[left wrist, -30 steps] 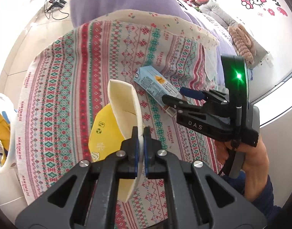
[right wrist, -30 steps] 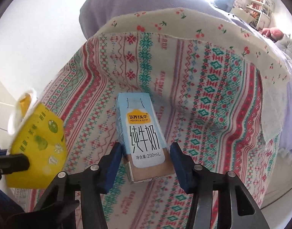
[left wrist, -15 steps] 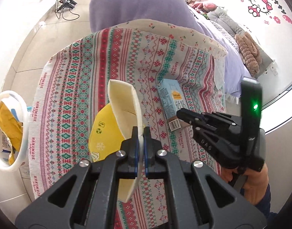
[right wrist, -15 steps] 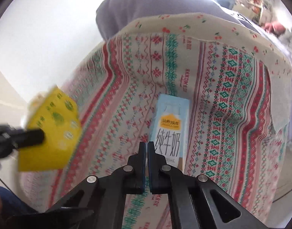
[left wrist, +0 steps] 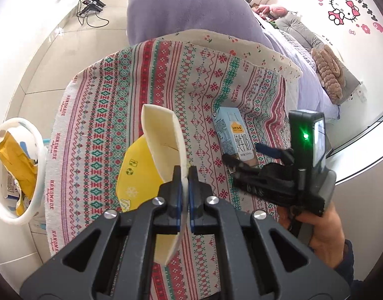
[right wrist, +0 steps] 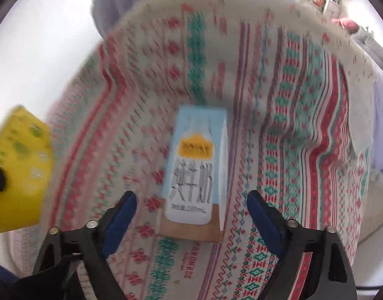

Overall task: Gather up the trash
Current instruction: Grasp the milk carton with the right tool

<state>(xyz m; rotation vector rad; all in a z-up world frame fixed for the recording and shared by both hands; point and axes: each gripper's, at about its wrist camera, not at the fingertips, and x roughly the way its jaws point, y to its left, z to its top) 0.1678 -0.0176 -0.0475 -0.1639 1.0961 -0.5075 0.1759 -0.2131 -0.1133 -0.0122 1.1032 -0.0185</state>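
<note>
My left gripper [left wrist: 183,187] is shut on the rim of a yellow paper cup [left wrist: 151,160] and holds it above the patterned tablecloth [left wrist: 111,115]; the cup also shows at the left of the right wrist view [right wrist: 18,170]. A light blue milk carton [right wrist: 196,172] lies flat on the cloth. My right gripper [right wrist: 191,215] is open, its blue pads [right wrist: 264,222] on either side of the carton's near end without touching it. In the left wrist view the carton [left wrist: 232,135] lies just ahead of the right gripper [left wrist: 246,157].
A white-rimmed trash bin [left wrist: 16,170] holding yellow wrappers stands on the floor left of the table. A purple-covered seat [left wrist: 186,7] is behind the table, with a bed [left wrist: 316,57] at the right. Cables [left wrist: 91,5] lie on the floor at the back.
My right gripper was open around the carton, shut empty beside it, and has now opened again around its near end. My left gripper has pulled back with the cup, bringing the bin into view.
</note>
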